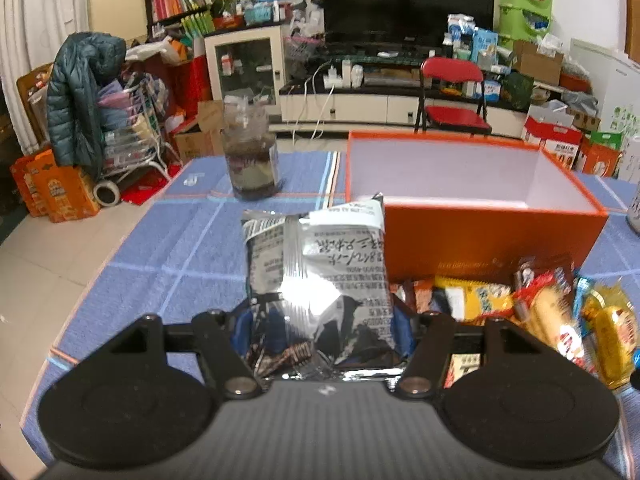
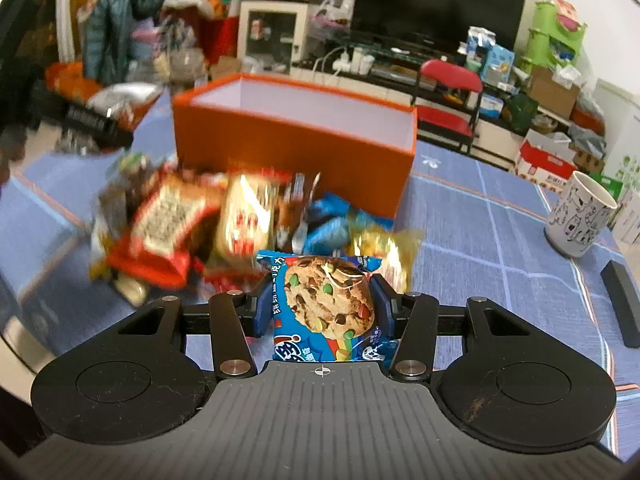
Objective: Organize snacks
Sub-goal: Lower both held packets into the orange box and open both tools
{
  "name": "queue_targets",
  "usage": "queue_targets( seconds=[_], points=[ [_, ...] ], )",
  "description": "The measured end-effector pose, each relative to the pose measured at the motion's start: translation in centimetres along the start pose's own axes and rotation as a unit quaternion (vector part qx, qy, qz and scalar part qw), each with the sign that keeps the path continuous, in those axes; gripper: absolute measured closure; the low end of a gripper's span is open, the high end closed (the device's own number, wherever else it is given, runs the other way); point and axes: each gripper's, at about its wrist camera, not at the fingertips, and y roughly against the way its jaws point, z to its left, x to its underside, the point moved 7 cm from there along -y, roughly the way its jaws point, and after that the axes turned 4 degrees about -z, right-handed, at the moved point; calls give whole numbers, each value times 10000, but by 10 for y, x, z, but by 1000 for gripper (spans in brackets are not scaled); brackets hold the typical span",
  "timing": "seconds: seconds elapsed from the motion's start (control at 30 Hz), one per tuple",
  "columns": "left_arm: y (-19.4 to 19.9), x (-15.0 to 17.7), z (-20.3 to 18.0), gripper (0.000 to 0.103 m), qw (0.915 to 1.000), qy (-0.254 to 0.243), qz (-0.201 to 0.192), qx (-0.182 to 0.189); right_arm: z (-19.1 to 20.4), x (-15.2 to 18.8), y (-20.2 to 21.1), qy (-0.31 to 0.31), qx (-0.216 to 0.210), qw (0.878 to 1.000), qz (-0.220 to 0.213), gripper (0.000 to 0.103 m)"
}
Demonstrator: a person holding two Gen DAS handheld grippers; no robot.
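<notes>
My left gripper (image 1: pixel 322 320) is shut on a silver snack packet (image 1: pixel 320 272) and holds it upright above the blue tablecloth, left of the open orange box (image 1: pixel 480 236). My right gripper (image 2: pixel 324 304) is shut on a blue cookie packet (image 2: pixel 328 304) and holds it just in front of the pile of loose snacks (image 2: pixel 224 220). The orange box (image 2: pixel 296 148) stands behind that pile; what shows of its white inside holds nothing. The pile also shows in the left wrist view (image 1: pixel 540 312). The left gripper with its silver packet appears blurred at the far left of the right wrist view (image 2: pixel 108 112).
A glass jar (image 1: pixel 250 156) stands on the table left of the box. A white mug with cat drawings (image 2: pixel 580 216) stands at the right. A black bar (image 2: pixel 624 304) lies at the right table edge. A red folding chair (image 1: pixel 454 96) stands beyond the table.
</notes>
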Motion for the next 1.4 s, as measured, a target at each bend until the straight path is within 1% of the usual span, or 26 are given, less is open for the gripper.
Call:
queue_targets(
  seconds=[0.1, 0.23, 0.4, 0.5, 0.57, 0.73, 0.9, 1.13, 1.4],
  points=[
    [3, -19, -3, 40, 9999, -46, -154, 27, -11, -25, 1, -288, -62, 9994, -164, 68],
    [-13, -51, -18, 40, 9995, -105, -229, 170, -29, -70, -16, -501, -77, 9979, -396, 68],
    [-55, -82, -43, 40, 9995, -160, -121, 250, -53, -123, -74, -787, -82, 9962, -367, 68],
    [-79, -88, -59, 40, 9993, -246, -10, 293, -60, -145, -110, -810, -18, 9963, -283, 68],
    [-94, -89, -68, 40, 9991, -326, 67, 274, -63, -153, -130, -804, 8, 9965, -222, 68],
    [-126, -86, -82, 40, 9987, -396, 241, 207, -63, -155, -166, -797, 43, 9968, -82, 68],
    [-143, -82, -87, 40, 9983, -440, 334, 201, -64, -149, -193, -754, 86, 9971, 64, 68],
    [-158, -75, -90, 40, 9978, -498, 402, 148, -64, -137, -212, -728, 113, 9971, 202, 68],
    [-166, -71, -91, 40, 9975, -539, 440, 124, -64, -128, -220, -719, 101, 9969, 287, 68]
  ],
)
